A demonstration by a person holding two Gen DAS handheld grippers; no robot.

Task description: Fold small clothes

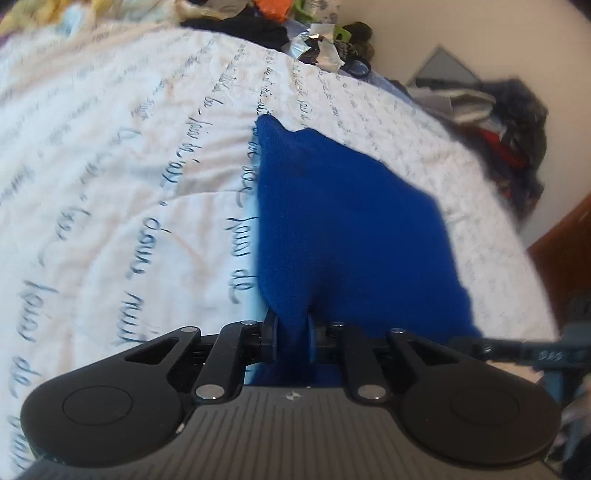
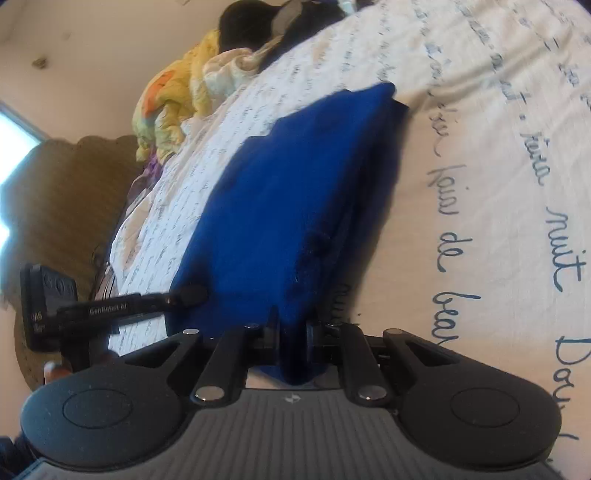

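While both tongs pinch the same cloth, the scene reads near to far:

Left tongs [image 1: 291,341]: black hinged linkage, pads closed on a bunched fold of the blue garment [image 1: 332,221].
Right tongs [image 2: 293,341]: same black build, pads clamped tight on another gathered edge of the garment.
Blue garment: deep royal blue, soft and fleecy-looking, matte; it rises from each grip in a rough wedge and tapers to a corner further out, over the bed.
Bedspread [image 1: 129,184]: white, quilted with curved stitching, printed with lines of dark blue handwriting.
Clothes pile [image 1: 258,22]: black, orange, green and grey pieces heaped at the far edge of the bed.
Yellow cloth [image 2: 173,96]: crumpled, pale yellow with orange, lying beside dark fabric at the bed's far edge.
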